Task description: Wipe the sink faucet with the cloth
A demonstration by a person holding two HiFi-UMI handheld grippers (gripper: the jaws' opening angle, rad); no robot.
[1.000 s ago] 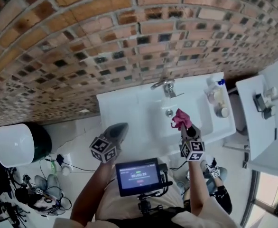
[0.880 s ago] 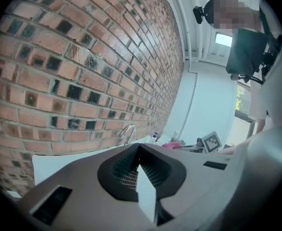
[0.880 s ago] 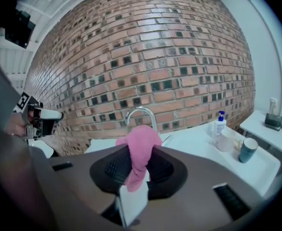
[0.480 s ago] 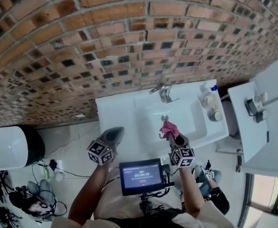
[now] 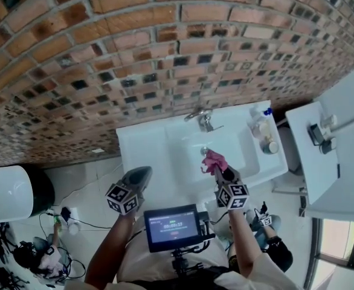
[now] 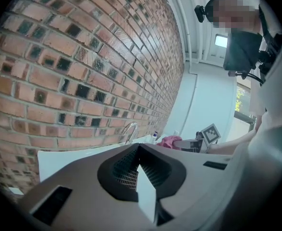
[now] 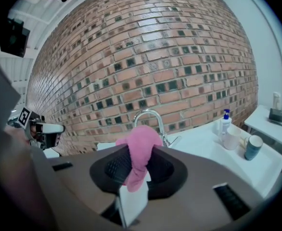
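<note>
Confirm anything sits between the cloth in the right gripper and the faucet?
Nothing visible does. The right gripper holds the pink cloth over the sink basin. The faucet stands ahead at the back rim, with open air between. The pump bottle and cups sit off to the right.

left gripper (image 5: 144,173) back, jaws together; right gripper (image 5: 218,170) forward, jaws tight on cloth (image 5: 211,159)

Basin (image 5: 186,151) open before faucet (image 5: 204,119); brick wall (image 5: 135,53) close behind; bottle (image 5: 258,123), cups (image 5: 269,145) (right ledge) crowd that side.
</note>
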